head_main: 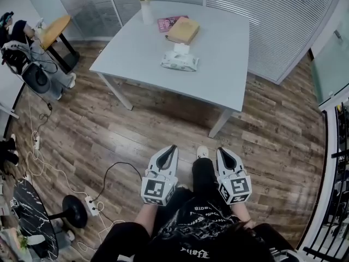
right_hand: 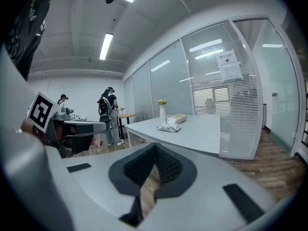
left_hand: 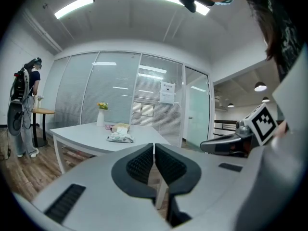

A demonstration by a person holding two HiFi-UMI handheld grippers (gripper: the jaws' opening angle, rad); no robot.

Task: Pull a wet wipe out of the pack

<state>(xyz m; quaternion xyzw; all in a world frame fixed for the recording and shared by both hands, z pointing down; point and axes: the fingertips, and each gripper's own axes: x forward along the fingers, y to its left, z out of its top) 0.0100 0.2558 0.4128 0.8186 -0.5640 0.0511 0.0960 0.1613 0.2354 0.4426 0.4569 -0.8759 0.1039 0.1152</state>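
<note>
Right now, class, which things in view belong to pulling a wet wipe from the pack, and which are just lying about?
For the job:
wet wipe pack
left gripper, shut and empty
right gripper, shut and empty

Lying about:
vase of flowers
tan box
pink book
</note>
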